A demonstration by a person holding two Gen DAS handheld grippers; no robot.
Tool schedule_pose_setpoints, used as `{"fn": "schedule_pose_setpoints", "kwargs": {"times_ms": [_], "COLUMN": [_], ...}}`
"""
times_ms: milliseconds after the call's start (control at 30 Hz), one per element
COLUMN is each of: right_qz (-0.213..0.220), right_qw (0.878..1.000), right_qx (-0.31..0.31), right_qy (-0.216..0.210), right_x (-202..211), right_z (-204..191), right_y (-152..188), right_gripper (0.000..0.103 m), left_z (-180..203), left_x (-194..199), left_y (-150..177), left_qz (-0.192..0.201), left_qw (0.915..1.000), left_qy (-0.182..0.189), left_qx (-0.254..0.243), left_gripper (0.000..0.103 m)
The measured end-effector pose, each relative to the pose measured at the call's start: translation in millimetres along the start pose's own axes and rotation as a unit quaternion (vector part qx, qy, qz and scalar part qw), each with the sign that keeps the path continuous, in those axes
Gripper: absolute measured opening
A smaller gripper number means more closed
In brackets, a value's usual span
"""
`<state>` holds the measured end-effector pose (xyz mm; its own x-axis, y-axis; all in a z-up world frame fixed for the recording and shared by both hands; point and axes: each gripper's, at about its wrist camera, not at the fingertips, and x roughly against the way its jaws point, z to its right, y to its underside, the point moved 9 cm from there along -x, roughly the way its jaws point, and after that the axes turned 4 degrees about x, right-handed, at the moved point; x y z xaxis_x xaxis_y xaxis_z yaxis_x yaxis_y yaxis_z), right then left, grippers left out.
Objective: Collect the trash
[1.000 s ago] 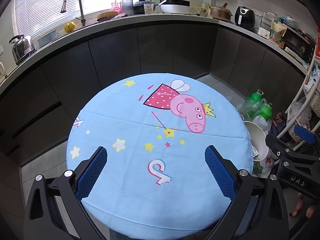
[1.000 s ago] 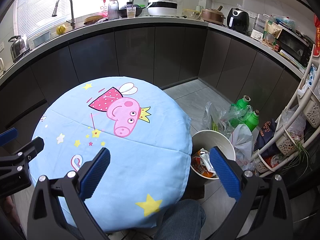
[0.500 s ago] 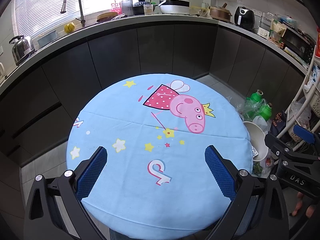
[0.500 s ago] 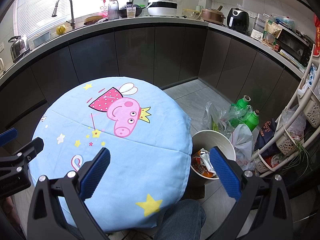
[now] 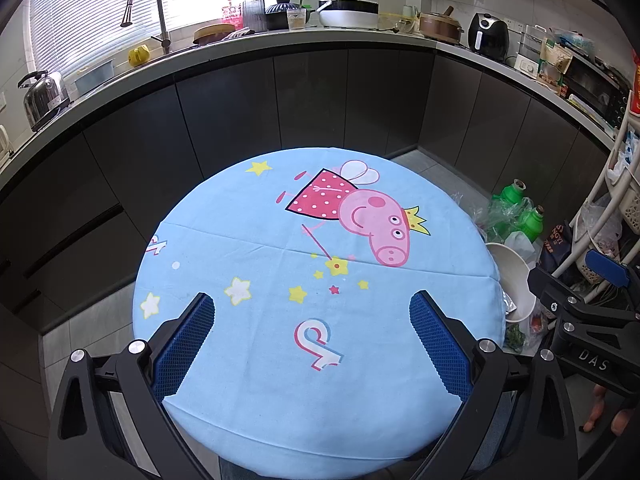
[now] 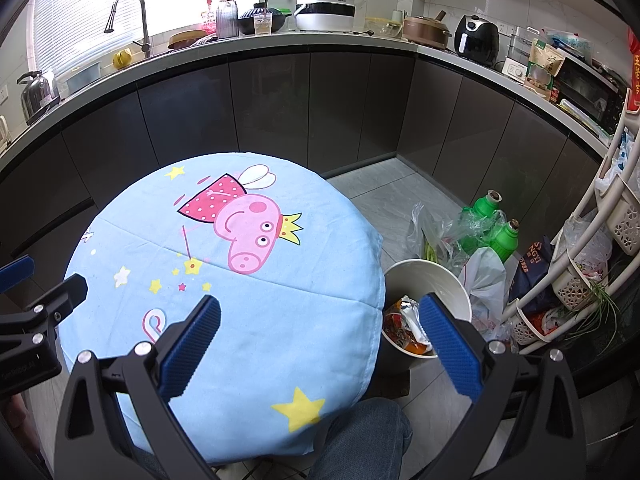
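Left gripper [image 5: 311, 322] hanging spread wide, gripping nothing, over the blue tablecloth [image 5: 256, 220]. Right gripper [image 6: 320, 322] likewise agape and unloaded, straddling the cloth's right edge. Trash [image 6: 404, 326] sitting in the white bin [image 6: 448, 280] on the floor just beside the table.

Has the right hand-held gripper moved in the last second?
No. In the right wrist view the right hand-held gripper frames the white trash bin and the blue tablecloth exactly as before, jaws open.
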<state>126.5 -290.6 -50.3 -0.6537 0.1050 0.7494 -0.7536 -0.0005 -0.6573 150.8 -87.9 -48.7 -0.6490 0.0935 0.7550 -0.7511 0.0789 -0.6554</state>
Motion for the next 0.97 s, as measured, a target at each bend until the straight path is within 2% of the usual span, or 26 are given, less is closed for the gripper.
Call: {"fn": "schedule_pose_setpoints", "kwargs": {"times_ms": [967], "right_qz": [0.002], "right_qw": [1.0], "right_qx": [-0.009], "right_qy": [0.0], "right_x": [1.6], "right_z": [2.9], "right_y": [2.7], "right_gripper": [0.099], "left_z": [2.3], "left_x": [-3.1], "left_y": [-2.1], "left_qz": [0.0], "left_qw": [1.0], "left_qy": [0.0], "left_qx": [-0.01], "left_gripper": [0.094]}}
